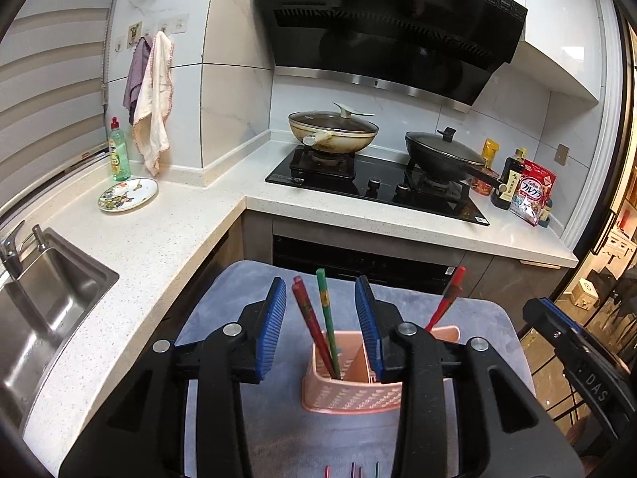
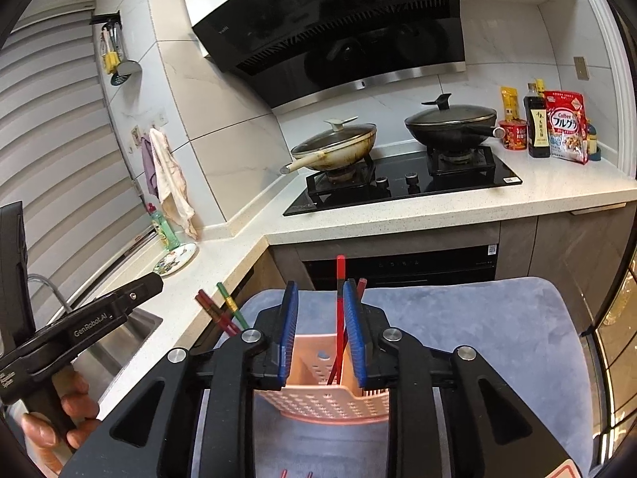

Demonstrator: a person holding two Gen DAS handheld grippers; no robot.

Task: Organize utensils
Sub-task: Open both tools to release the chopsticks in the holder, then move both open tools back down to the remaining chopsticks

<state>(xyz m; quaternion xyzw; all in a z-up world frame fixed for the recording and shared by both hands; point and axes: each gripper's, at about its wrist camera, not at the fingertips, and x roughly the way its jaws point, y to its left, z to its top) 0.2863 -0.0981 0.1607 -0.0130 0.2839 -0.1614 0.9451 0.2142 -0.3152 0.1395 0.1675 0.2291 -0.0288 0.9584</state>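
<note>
I hold both grippers spread and empty — left gripper (image 1: 320,326), right gripper (image 2: 320,334) — above the pink holder (image 1: 350,396), chopsticks (image 1: 318,324) sorted upright by compartment.

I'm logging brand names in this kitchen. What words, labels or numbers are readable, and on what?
"GenRobot.AI" on the left gripper.
"DAS" on the right gripper.
"Calbee" and "フルグラ" on the red cereal bag.
"19" on the range hood; its other print is too small.
Soy sauce bottle label: too blurred.

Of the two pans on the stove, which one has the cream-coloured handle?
The left pan, pale and stained, has the cream-coloured handle. The right pan is black, with a black handle.
</note>
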